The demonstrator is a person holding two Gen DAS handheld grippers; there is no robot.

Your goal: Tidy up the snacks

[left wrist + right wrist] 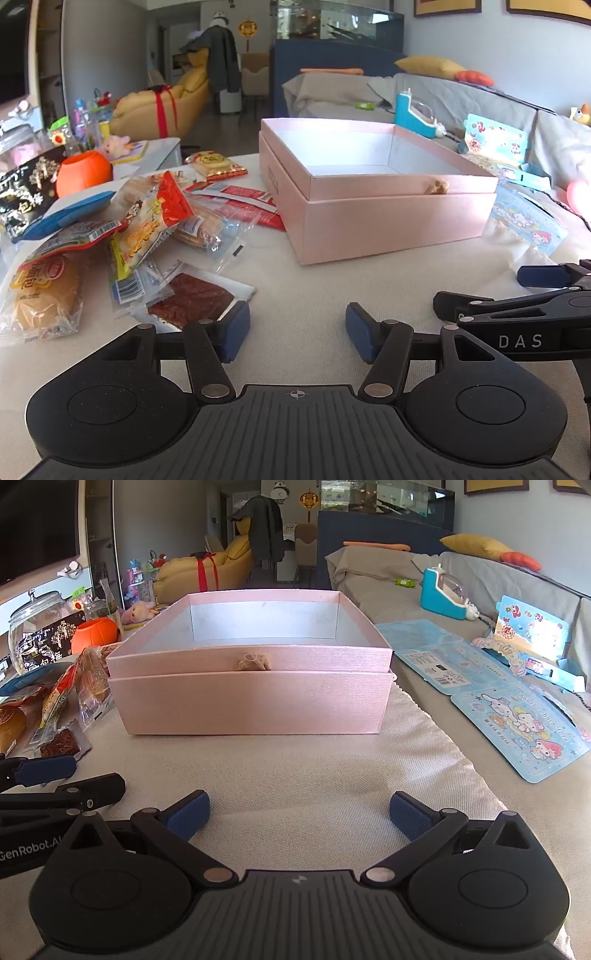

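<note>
Snacks (147,236) piled left of pink box (369,221), both on beige cloth (314,288).
Box sits lid-off, nothing inside (small knot on its front wall). L gripper (297,328) part-open w/ nothing between pads, its left pad just beside the jerky pack (195,299). R gripper (298,814) spread wide, nothing gripped, facing box front.

Ahead of my jaws, the cloth-covered counter (295,775) bears a pink box (251,701); snack packets (110,251) lie left.
</note>
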